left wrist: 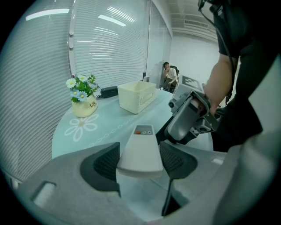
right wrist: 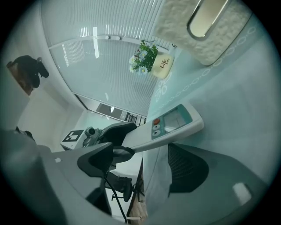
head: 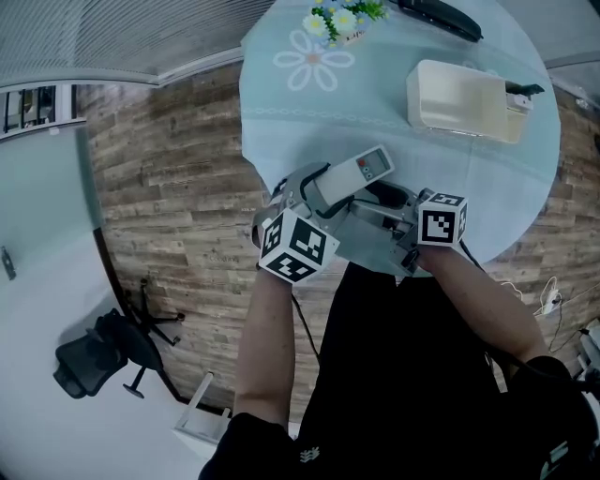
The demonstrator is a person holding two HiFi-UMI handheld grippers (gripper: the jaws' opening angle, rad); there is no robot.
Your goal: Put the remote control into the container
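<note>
There is one remote control (left wrist: pixel 141 147), one cream container (left wrist: pixel 136 100), one flower pot (left wrist: pixel 84 107), one flat black object (head: pixel 441 14) at the desk's far edge and two grippers. One office chair (head: pixel 94 356) stands on the wooden floor.

The remote control is long and pale grey. At its far end it has a darker panel with a small screen, a red button and two small pale buttons. The left gripper (left wrist: pixel 140 161) holds it above the near part of the round desk (head: pixel 328 122), well apart from the container and outside it. The left fingers (left wrist: pixel 105 165) pinch the plain end from both sides. The right gripper (right wrist: pixel 147 165) is just beside it, its fingers (right wrist: pixel 189 169) spread wide and not pressing on the remote control, which passes beyond their tips.

Only the head view shows both marker cubes, the floor and the chair. Only the left gripper view shows a person (left wrist: pixel 168 75) seated far behind the desk. The right gripper view alone shows the screen clearly, along with a slot handle in the container's wall.
</note>
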